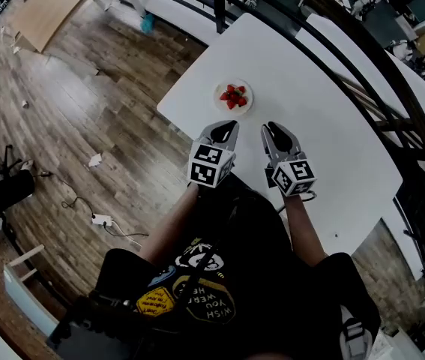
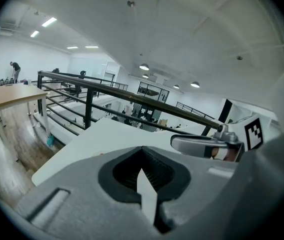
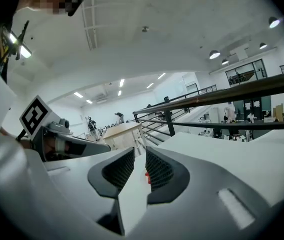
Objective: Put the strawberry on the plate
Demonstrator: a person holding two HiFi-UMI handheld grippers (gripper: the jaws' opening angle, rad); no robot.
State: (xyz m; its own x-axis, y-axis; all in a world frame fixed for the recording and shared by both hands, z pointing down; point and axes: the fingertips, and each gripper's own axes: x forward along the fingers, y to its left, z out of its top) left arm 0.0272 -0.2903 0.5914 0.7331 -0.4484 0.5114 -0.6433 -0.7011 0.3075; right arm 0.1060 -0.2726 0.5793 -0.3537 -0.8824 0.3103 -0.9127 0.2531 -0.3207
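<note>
The strawberries [image 1: 233,96] are lying on the plate [image 1: 234,82], on the surface [image 1: 324,88]. They are sitting at twelve o'clock from the nearer left tongs [image 1: 226,127], closed and empty, and eleven o'clock from the right tongs [image 1: 274,129], slightly parted, gripping nothing.

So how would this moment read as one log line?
strawberries on plate | left gripper jaws shut, empty | right gripper jaws slightly apart, empty

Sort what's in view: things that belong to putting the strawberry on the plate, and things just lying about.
Job: strawberries, plate, white table, left hand-held gripper, right hand-held gripper.
Lying about: paper scrap on the floor, small white box with cable, wooden table, railing.
</note>
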